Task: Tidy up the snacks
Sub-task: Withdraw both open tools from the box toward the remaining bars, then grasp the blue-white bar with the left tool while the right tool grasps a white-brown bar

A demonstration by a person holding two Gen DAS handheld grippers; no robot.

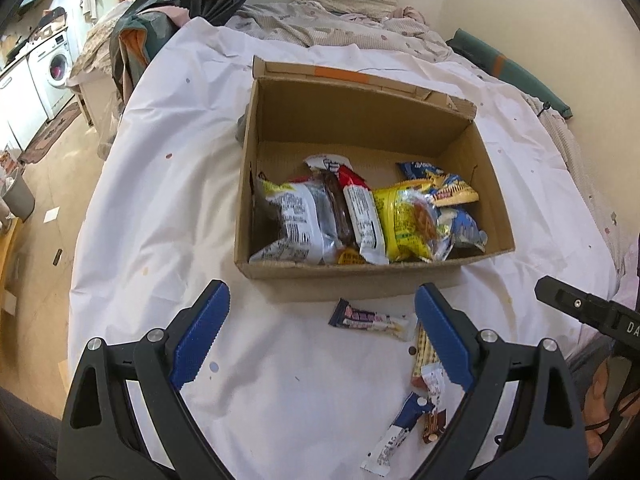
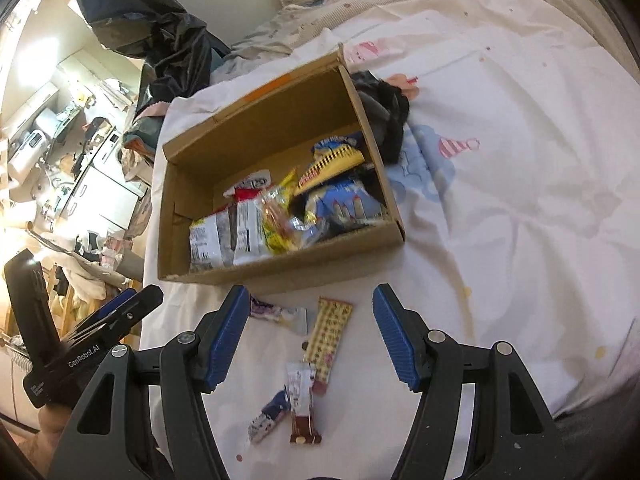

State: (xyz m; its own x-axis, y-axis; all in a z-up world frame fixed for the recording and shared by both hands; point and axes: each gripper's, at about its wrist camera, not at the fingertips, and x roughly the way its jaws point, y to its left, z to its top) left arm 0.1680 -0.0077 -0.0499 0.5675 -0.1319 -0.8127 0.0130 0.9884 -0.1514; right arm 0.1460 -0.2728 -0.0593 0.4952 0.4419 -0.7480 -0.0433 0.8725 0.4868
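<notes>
Right gripper [image 2: 310, 334] jaws spread, empty, nearer; long tan patterned snack bar [image 2: 328, 340] lies lengthwise between its fingers. Left gripper [image 1: 322, 334] likewise gapes.

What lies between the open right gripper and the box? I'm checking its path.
Two packets: a purple-and-white one and a tan patterned bar, on the sheet, right wrist view.

open cardboard box [image 1: 374, 276] at frame centre holds several snack packets [image 1: 360, 216]; four small snack bars [image 2: 326, 340] lie loose below it.
</notes>
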